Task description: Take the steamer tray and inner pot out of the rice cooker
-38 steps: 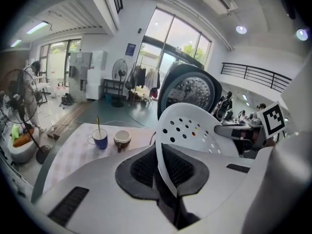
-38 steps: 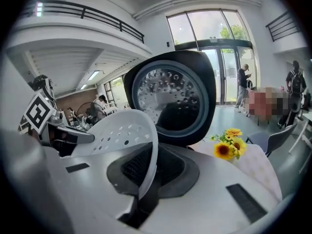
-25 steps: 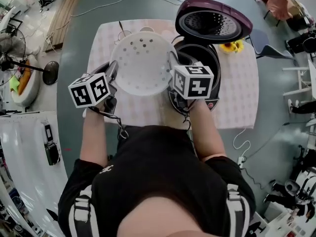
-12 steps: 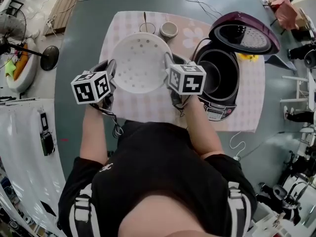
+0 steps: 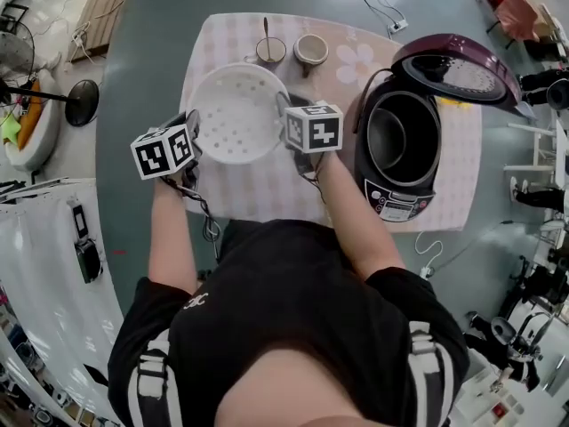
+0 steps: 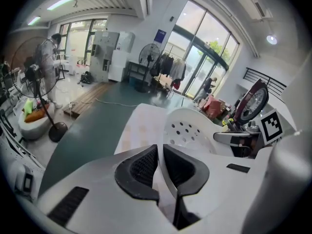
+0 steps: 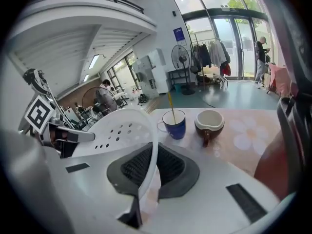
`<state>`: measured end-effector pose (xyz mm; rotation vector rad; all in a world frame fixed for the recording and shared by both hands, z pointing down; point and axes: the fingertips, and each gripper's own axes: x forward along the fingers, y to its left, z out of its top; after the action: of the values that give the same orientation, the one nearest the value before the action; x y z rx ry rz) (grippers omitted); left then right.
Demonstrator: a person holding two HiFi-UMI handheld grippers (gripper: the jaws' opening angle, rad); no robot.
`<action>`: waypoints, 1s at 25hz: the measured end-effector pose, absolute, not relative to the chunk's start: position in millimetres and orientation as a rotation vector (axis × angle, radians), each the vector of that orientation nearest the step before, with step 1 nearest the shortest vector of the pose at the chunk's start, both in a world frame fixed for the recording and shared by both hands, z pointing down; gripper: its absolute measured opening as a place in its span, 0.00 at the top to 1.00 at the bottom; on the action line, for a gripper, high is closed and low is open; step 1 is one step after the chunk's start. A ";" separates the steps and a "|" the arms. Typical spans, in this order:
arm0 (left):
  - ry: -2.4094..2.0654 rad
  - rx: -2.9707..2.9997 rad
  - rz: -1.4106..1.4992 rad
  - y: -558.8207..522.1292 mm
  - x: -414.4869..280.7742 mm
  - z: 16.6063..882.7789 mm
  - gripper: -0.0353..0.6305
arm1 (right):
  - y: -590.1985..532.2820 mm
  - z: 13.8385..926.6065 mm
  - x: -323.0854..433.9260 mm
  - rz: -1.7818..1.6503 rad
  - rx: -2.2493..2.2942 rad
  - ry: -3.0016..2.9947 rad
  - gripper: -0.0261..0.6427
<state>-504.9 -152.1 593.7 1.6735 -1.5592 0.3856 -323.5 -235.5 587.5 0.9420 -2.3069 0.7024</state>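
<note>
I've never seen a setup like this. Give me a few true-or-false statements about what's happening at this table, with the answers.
1. The left gripper and the right gripper both clamp the rim of the white steamer tray. True.
2. The rice cooker has its lid closed. False: the lid stands open.
3. The inner pot lies out on the tablecloth. False: it sits inside the cooker.
4. A blue cup and a brown cup stand beyond the tray. True.

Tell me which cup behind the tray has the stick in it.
The blue cup: a thin yellow stick stands in it. The brown cup, to its right in the right gripper view, has none.
</note>
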 end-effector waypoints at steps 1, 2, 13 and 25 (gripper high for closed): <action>-1.554 1.664 0.382 -154.2 -508.0 600.3 0.90 | -237.1 595.7 -326.7 0.711 0.935 -2.299 0.93; -1.550 1.655 0.383 -156.3 -510.9 607.1 0.90 | -238.9 603.9 -330.0 0.717 0.930 -2.291 0.93; -1.544 1.582 0.441 -172.1 -542.5 668.5 0.90 | -255.8 665.0 -361.7 0.744 0.898 -2.239 0.93; -1.523 1.540 0.479 -171.2 -546.8 705.7 0.90 | -257.3 703.3 -367.7 0.759 0.895 -2.196 0.93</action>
<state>-546.8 -171.2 705.7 1.5403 -1.5234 0.4793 -367.7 -257.3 703.3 0.8953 -2.1959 0.7590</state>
